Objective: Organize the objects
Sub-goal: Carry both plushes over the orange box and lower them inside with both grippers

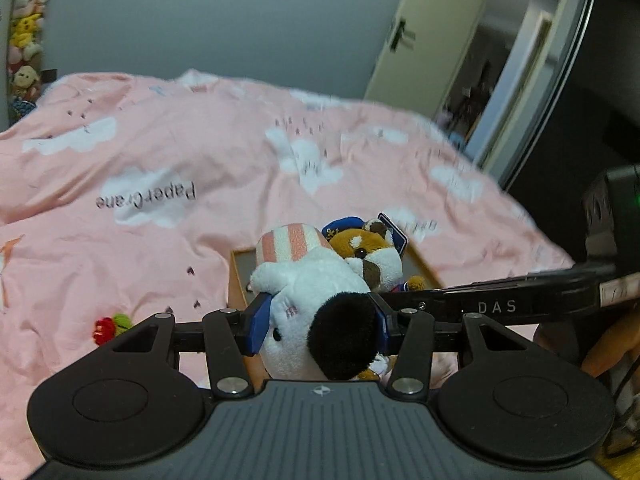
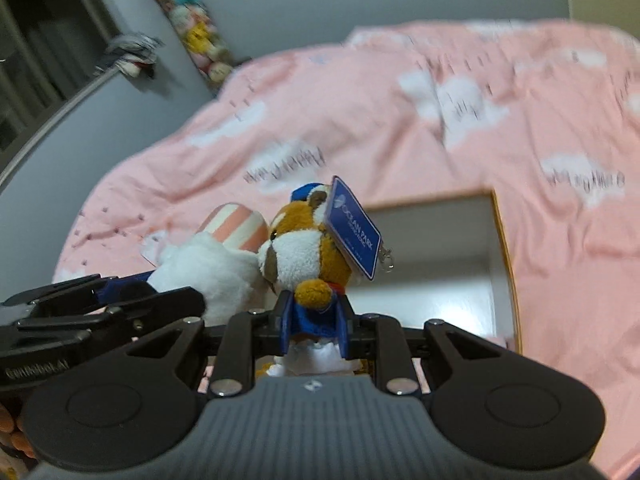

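Pink cloud-print bedspread [image 1: 168, 160] lying rumpled across the bed, grey wall [image 1: 180, 28] standing at the far side, column of stuffed toys [image 1: 26, 40] hanging far left, cream door [image 1: 424, 32] standing ajar far right, clothes [image 2: 130, 54] hanging left.

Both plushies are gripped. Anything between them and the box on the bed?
Nothing visible. The left gripper holds the white plush, the right gripper holds the red panda plush, both just above the open box. The visible box interior shows nothing inside; its near part is hidden behind the toys.
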